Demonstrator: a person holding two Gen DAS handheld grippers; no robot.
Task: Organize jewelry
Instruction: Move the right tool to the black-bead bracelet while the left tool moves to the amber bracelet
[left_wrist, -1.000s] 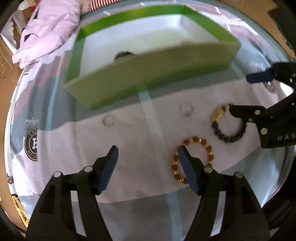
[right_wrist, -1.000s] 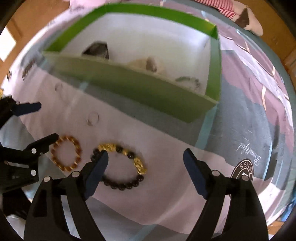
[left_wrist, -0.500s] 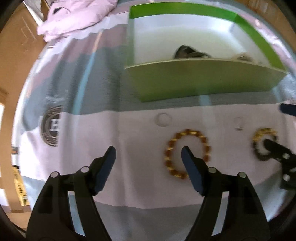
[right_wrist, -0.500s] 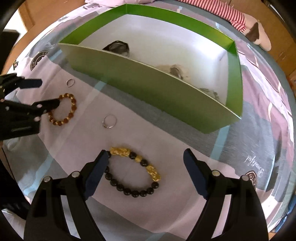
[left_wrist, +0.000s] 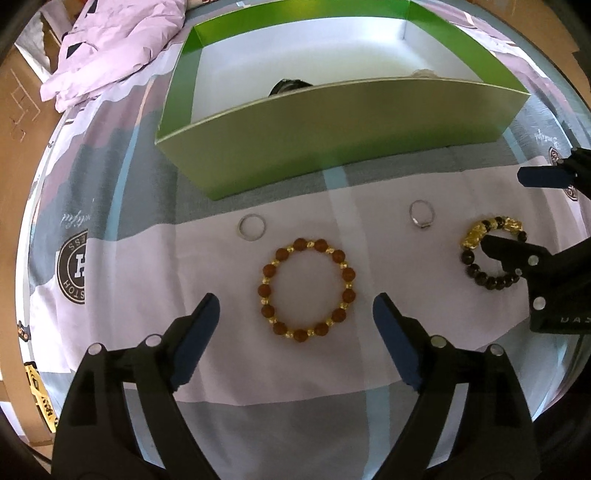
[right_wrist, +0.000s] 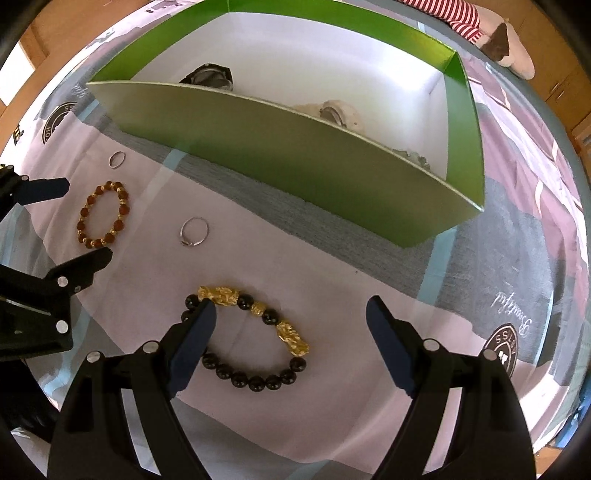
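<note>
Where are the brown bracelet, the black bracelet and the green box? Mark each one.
brown bracelet (left_wrist: 337, 255): left wrist view, a bead at its upper right.
black bracelet (right_wrist: 255, 384): right wrist view, a black bead on its lower arc.
green box (left_wrist: 332, 125): left wrist view, its near outer wall.

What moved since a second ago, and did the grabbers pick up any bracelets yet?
The left gripper swung over until the brown bead bracelet sat between its open fingers. The right gripper lined up over the black and gold bracelet. Nothing was picked up. Both bracelets, the two rings and the green box stayed put.
</note>
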